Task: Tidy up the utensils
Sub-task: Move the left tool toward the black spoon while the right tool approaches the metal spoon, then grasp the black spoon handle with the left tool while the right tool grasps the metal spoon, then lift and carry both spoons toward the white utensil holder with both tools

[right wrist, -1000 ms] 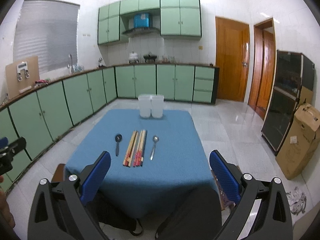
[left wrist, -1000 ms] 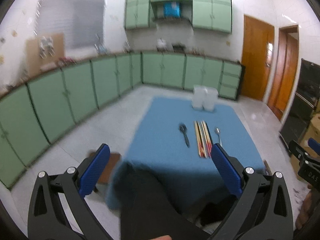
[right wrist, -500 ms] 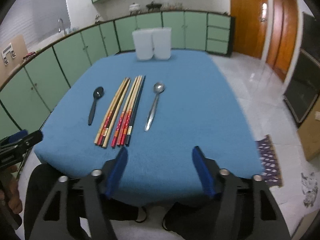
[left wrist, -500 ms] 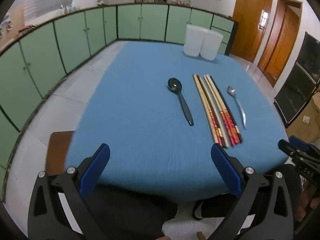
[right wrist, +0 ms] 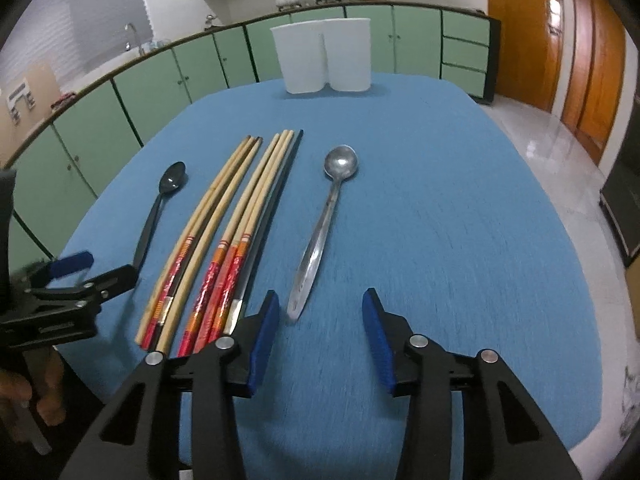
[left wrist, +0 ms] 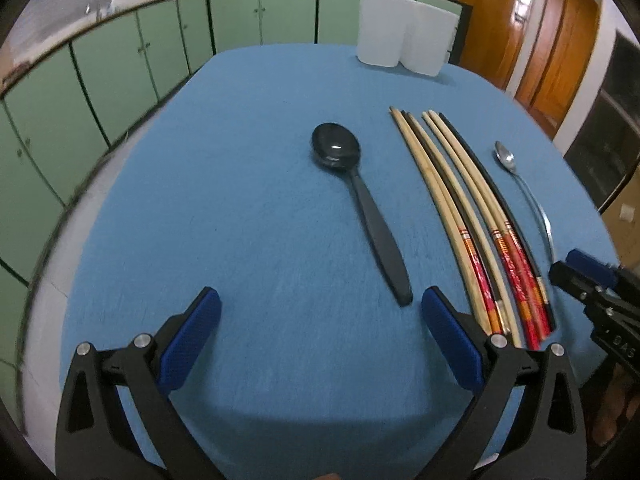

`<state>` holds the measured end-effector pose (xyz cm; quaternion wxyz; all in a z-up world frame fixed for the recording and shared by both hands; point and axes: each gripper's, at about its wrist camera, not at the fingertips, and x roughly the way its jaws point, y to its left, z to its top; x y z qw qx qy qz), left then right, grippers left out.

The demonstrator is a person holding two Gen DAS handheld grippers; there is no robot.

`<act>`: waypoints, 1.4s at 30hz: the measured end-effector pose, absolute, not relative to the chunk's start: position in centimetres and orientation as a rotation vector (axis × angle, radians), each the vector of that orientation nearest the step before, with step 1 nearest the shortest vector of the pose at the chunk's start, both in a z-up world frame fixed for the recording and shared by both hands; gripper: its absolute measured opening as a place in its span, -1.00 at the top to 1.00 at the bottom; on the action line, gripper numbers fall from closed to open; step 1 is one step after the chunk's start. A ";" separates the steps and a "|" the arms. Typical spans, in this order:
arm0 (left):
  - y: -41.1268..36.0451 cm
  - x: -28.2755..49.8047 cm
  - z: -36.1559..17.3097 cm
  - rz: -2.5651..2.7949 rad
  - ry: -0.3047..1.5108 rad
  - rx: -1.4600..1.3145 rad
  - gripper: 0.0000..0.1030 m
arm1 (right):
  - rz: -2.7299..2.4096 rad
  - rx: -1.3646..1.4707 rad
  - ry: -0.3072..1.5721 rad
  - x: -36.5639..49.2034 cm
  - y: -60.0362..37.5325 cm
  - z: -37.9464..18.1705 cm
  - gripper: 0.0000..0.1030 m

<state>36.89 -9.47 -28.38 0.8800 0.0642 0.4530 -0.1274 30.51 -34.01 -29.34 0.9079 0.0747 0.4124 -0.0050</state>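
Observation:
A black spoon (left wrist: 362,208) (right wrist: 158,210), several chopsticks (left wrist: 472,216) (right wrist: 236,224) and a metal spoon (right wrist: 324,224) (left wrist: 524,192) lie side by side on the blue tablecloth (left wrist: 240,200) (right wrist: 440,200). Two white cups (right wrist: 322,60) (left wrist: 404,34) stand together at the far edge. My left gripper (left wrist: 320,316) is open and empty, just short of the black spoon's handle end. My right gripper (right wrist: 320,320) is open and empty, with the metal spoon's handle end between its fingertips' line.
Green cabinets (left wrist: 120,68) run along the left and back walls. Wooden doors (right wrist: 560,40) are at the right. The tiled floor (right wrist: 560,148) shows beyond the table's right edge. The right gripper also shows at the right edge of the left wrist view (left wrist: 592,292).
Both grippers have dropped and moved in over the near part of the table, towards the utensils. The right gripper's jaws have narrowed from wide open to partly open.

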 end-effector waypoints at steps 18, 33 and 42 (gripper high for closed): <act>-10.5 35.5 -27.8 -0.288 0.848 0.167 -0.11 | 0.021 0.108 0.785 31.1 -35.1 -29.5 0.65; -9.6 36.7 -21.8 -0.346 0.851 0.048 0.76 | 0.062 0.155 0.716 30.5 -35.3 -23.5 0.83; -9.7 38.6 -18.2 -0.367 0.815 0.072 0.78 | 0.071 0.148 0.727 33.3 -35.8 -19.6 0.87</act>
